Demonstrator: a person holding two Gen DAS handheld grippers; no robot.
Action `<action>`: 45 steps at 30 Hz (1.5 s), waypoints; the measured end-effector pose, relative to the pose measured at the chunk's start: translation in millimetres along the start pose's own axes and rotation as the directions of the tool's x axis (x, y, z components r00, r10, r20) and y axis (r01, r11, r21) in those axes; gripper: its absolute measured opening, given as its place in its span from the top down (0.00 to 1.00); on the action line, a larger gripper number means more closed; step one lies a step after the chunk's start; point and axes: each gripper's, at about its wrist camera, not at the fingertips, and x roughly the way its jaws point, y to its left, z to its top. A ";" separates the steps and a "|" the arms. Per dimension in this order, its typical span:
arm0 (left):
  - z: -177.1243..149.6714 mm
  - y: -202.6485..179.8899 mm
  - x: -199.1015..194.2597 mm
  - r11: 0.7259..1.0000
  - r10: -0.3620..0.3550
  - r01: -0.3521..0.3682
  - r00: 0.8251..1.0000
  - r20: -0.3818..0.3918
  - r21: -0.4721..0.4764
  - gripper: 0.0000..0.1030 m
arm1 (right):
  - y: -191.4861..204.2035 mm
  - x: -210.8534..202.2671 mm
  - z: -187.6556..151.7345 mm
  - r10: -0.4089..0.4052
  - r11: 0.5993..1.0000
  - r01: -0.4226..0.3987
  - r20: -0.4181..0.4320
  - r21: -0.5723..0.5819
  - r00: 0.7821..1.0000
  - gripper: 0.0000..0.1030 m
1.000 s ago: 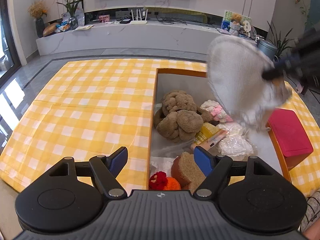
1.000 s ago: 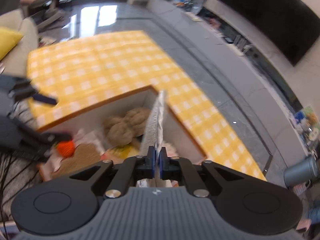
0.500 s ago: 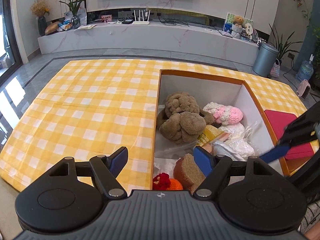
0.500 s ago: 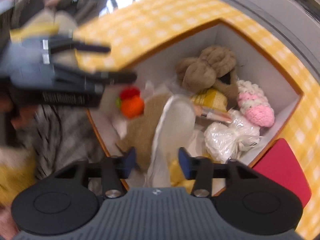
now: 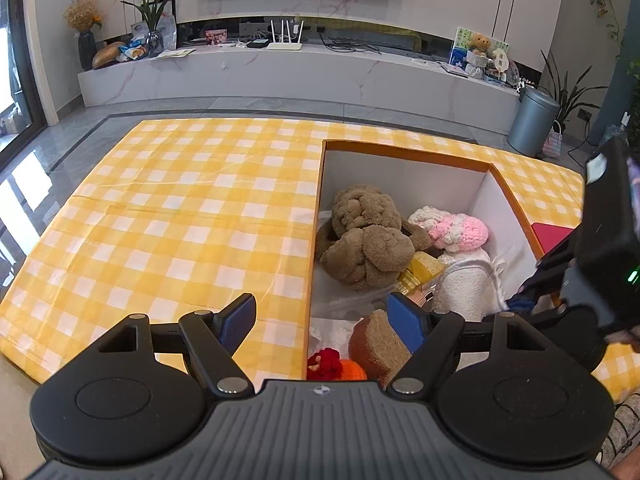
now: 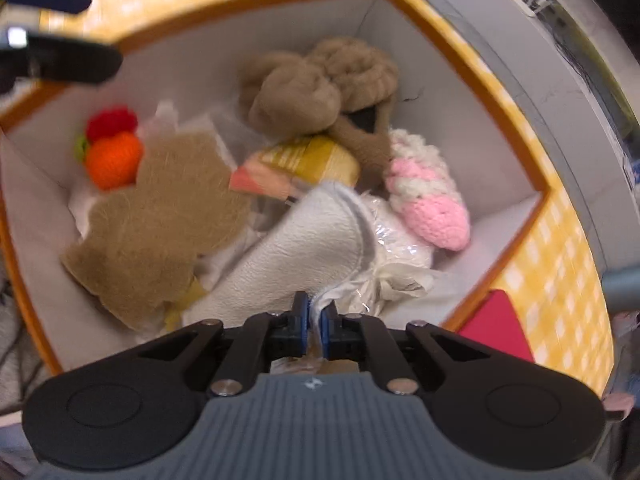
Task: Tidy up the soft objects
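The right gripper's (image 6: 315,318) fingers have just been closing and now pinch the edge of the white cloth (image 6: 304,240), which lies inside the box (image 6: 516,184) beside the pink toy (image 6: 430,204). The left gripper (image 5: 322,318) hangs spread wide, empty, over the box's near edge.

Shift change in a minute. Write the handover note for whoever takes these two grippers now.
Left gripper: open, empty, hovering at the near edge of the box.
Right gripper: down in the box, jaws just closed on a fold of the white cloth.
In the box: brown plush, pink knit, orange and red knit, bagged white item.
Left: release the cloth, withdraw. Red item remains outside.
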 end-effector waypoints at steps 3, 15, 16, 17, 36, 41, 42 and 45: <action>-0.1 -1.7 1.2 1.000 0.006 -0.006 1.000 -0.002 0.005 0.15 | -1.1 9.5 -0.7 0.042 0.999 -0.042 -0.020 0.010 0.999 0.97; 1.5 -5.3 -8.8 0.999 0.024 -0.025 0.999 0.033 0.022 0.16 | -7.8 23.1 0.6 0.048 0.991 -0.046 -0.012 0.127 0.999 0.89; 1.5 -5.6 -10.1 1.000 0.022 -0.023 0.999 0.037 0.021 0.16 | -10.4 12.8 -0.9 0.045 0.988 -0.047 0.013 0.149 0.999 0.84; 1.6 -6.3 -12.2 1.000 0.018 -0.019 0.999 0.043 0.021 0.16 | -13.0 0.8 -2.5 0.052 0.983 -0.059 0.042 0.175 0.998 0.70; -10.7 -83.7 -107.1 0.990 -0.124 0.062 0.816 0.565 0.127 0.00 | -40.0 -185.2 -120.6 -0.450 0.764 0.023 0.506 0.645 0.736 0.03; -16.8 -124.2 -93.7 0.991 -0.123 0.065 0.776 0.619 0.117 0.00 | -42.2 -171.3 -165.4 -0.559 0.663 -0.009 0.504 0.748 0.658 0.03; -17.7 -128.8 -90.5 0.992 -0.121 0.073 0.768 0.629 0.101 0.00 | -43.3 -164.2 -171.0 -0.567 0.646 -0.012 0.490 0.763 0.662 0.03; -18.0 -138.8 -79.1 0.989 -0.148 0.104 0.768 0.623 0.107 0.00 | -46.0 -146.5 -189.3 -0.581 0.613 -0.036 0.481 0.789 0.656 0.03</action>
